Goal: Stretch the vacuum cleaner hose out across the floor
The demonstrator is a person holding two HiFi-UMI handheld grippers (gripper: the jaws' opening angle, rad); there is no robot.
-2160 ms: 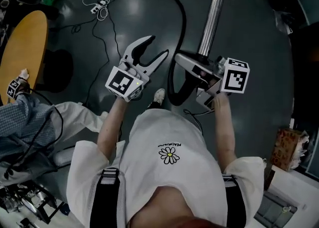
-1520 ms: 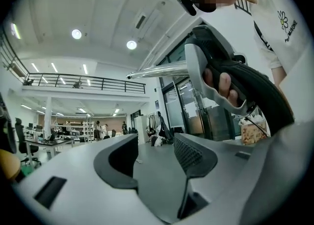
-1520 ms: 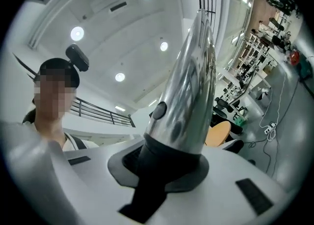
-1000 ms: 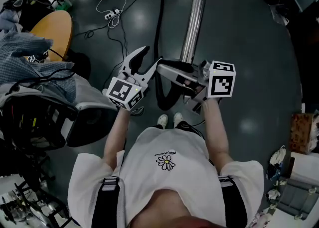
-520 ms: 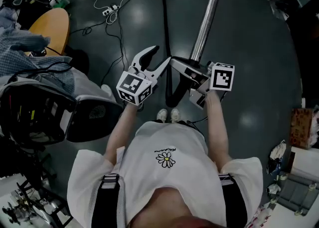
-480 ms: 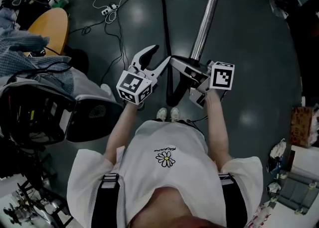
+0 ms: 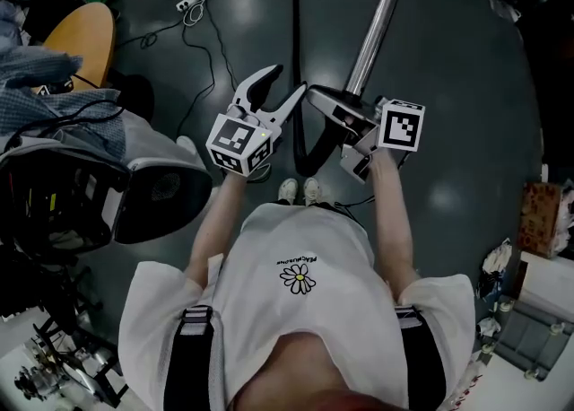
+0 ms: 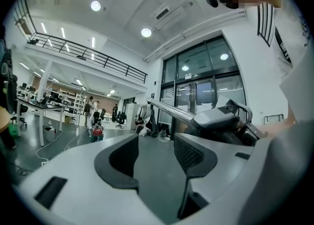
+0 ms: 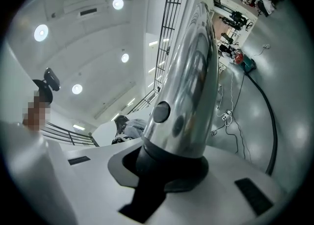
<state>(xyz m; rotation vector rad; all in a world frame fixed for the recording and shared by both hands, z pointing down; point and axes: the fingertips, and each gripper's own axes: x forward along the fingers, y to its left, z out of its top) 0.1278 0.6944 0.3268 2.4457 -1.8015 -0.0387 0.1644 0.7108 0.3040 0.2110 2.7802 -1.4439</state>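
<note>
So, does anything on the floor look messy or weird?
Yes. The black vacuum hose curls into a loop near the person's white shoes instead of lying straight, and thin black cables with a white power strip sprawl loose across the dark floor.

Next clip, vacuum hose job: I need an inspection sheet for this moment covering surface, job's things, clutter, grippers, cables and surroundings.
Surface: dark glossy floor with lamp reflections.
Job's things: black hose loops down from the wand handle to the person's shoes, then runs off the top edge; metal wand slants toward the top.
Clutter: brown box at the right edge.
Grippers: left gripper open and empty beside the handle; right gripper shut on the wand handle.
Cables: thin cables and a power strip, upper left.
Surroundings: wooden table and office chair on the left.
</note>
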